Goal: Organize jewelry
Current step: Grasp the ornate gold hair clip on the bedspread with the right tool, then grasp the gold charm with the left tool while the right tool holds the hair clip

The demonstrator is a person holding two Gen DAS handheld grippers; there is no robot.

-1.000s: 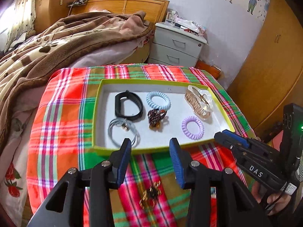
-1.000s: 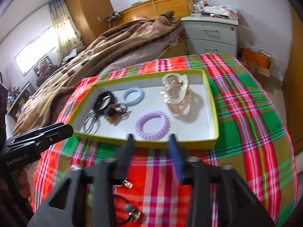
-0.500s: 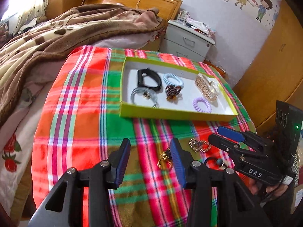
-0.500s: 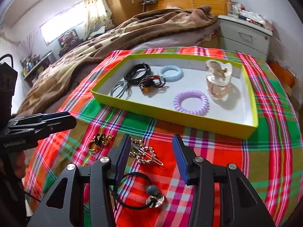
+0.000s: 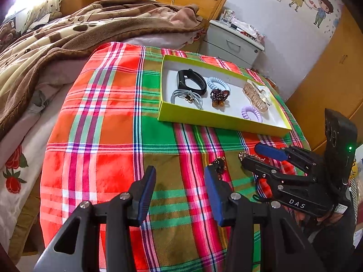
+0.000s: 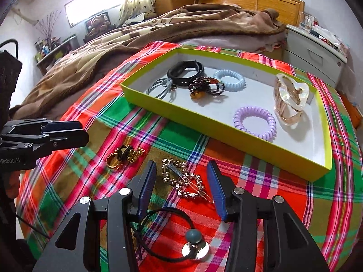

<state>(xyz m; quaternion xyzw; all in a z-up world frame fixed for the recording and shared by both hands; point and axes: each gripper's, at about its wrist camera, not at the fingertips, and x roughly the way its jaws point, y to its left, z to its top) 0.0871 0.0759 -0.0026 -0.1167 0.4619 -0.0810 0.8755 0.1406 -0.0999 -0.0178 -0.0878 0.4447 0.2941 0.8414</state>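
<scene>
A yellow-green tray (image 5: 223,122) (image 6: 204,125) on the plaid cloth holds a black band (image 5: 191,81), a pale blue coil tie (image 6: 229,80), a beaded bracelet (image 6: 205,87), a grey hair tie (image 5: 187,96), a clear claw clip (image 6: 289,99) and a purple coil tie (image 6: 255,122). Loose on the near cloth lie a gold chain clip (image 6: 183,181), a gold-and-black earring cluster (image 6: 124,156) and a black hair tie with a bead (image 6: 192,242). My right gripper (image 6: 181,181) (image 5: 250,154) stands open, with the chain clip lying between its fingers. My left gripper (image 5: 180,188) (image 6: 77,133) is open over bare cloth.
The cloth-covered table (image 5: 102,124) stands against a bed with a brown blanket (image 5: 68,29). A white nightstand (image 5: 233,43) sits behind the tray and a wooden wardrobe (image 5: 335,68) at the right. A hand (image 5: 326,219) holds the right gripper at the table's near right edge.
Both grippers have drawn back from the tray to the near cloth. The right one has rolled and now frames the gold chain clip; the left one has shifted leftward over bare cloth.
</scene>
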